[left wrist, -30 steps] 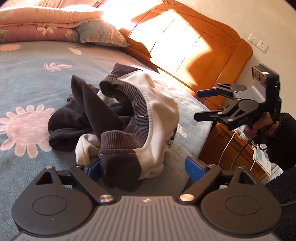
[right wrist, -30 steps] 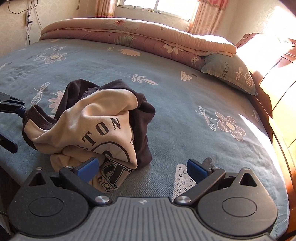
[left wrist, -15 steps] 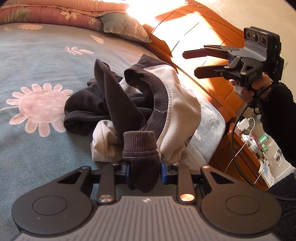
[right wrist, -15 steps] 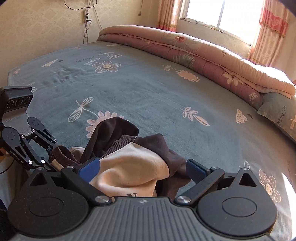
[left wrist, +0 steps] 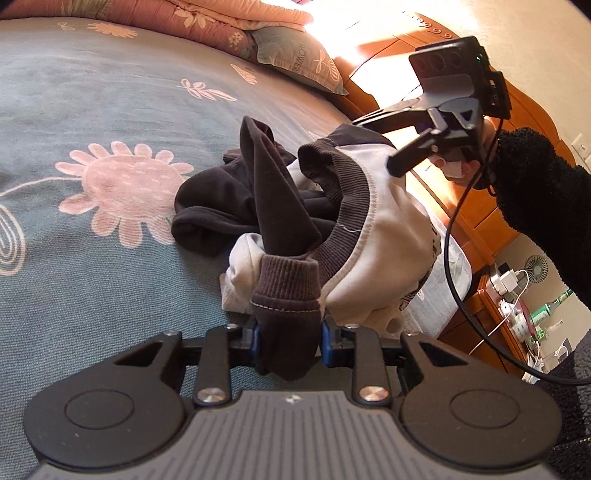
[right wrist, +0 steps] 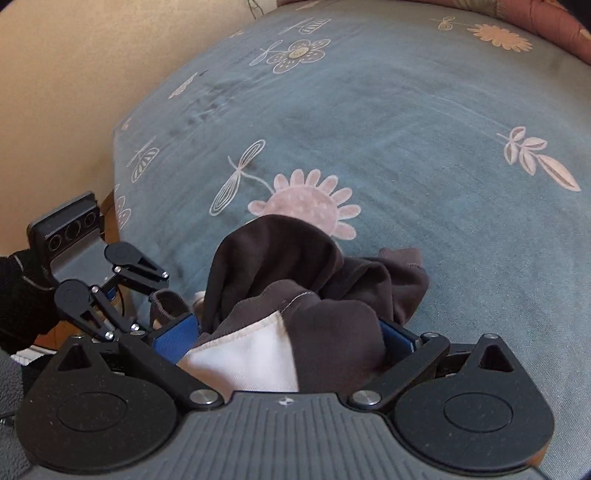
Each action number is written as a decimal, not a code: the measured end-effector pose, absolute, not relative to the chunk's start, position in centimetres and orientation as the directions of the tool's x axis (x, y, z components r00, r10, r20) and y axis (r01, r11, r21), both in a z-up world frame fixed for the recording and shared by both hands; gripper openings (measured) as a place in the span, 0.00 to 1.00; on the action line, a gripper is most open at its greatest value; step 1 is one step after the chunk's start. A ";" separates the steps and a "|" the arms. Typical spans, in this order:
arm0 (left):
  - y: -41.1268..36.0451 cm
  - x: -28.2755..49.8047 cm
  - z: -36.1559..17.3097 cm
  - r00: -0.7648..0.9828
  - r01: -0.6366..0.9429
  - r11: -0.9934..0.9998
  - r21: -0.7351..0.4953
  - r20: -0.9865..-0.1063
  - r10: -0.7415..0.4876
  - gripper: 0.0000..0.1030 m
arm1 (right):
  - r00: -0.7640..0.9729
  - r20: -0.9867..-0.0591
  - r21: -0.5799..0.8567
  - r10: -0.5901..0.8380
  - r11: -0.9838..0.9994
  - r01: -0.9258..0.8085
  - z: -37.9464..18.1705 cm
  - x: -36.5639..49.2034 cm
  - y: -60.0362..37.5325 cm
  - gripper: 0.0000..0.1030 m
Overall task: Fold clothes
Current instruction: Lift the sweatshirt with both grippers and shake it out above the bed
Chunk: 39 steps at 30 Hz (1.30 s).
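Note:
A crumpled sweatshirt [left wrist: 369,229], cream with dark brown sleeves and ribbing, lies in a heap near the bed's edge. My left gripper [left wrist: 290,338] is shut on a dark ribbed sleeve cuff [left wrist: 286,284], which stands up between its blue pads. My right gripper [left wrist: 373,144] hovers over the far side of the heap, held by a hand in a black fuzzy sleeve. In the right wrist view its jaws [right wrist: 284,336] are spread wide, with cream and brown fabric [right wrist: 314,295] bunched between the blue pads [right wrist: 173,336]. The left gripper [right wrist: 153,301] shows there at the left with the cuff [right wrist: 164,302].
The blue flowered bedsheet [left wrist: 110,110] stretches away behind the heap. A pillow [left wrist: 295,59] and a folded pink quilt [left wrist: 207,18] lie at the head of the bed. A wooden headboard [left wrist: 461,221] and a nightstand with chargers and cables [left wrist: 513,291] stand to the right.
My left jaws closed from wide apart onto the sleeve cuff. My right gripper swung from beside the headboard over the sweatshirt and tipped down, so fabric now sits between its fingers.

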<state>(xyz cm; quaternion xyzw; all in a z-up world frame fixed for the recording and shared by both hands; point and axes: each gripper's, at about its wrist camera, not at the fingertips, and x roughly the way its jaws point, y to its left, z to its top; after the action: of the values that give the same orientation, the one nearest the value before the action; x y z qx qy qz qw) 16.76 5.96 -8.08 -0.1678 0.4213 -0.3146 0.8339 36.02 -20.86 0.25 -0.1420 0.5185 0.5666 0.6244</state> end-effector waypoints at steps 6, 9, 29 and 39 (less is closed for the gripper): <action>6.4 18.5 -7.3 0.466 0.378 0.770 -0.514 -0.613 -0.638 0.26 | -0.221 -0.785 0.419 0.578 0.234 -0.877 3.0 32.1 -25.0 1.00; 6.1 19.1 -7.2 0.464 0.380 0.776 -0.503 -0.622 -0.630 0.26 | -0.160 -0.828 0.343 0.538 0.258 -0.903 2.3 30.7 -25.4 0.91; 5.3 20.8 -1.3 0.563 0.400 0.842 -0.361 -0.628 -0.537 0.17 | 0.199 -0.813 0.097 0.547 0.464 -0.880 4.0 27.9 -29.1 0.33; 3.7 32.8 3.1 0.625 0.431 0.884 -0.181 -0.647 -0.437 0.12 | 0.395 -0.788 -0.003 0.472 0.639 -0.769 4.9 36.2 -28.1 0.32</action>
<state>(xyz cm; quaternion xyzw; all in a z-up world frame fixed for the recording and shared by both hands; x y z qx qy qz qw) 32.83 3.67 3.12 -0.0040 0.3601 -0.2408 0.9013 36.16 -28.13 4.86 -0.1877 0.3962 0.3812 0.8139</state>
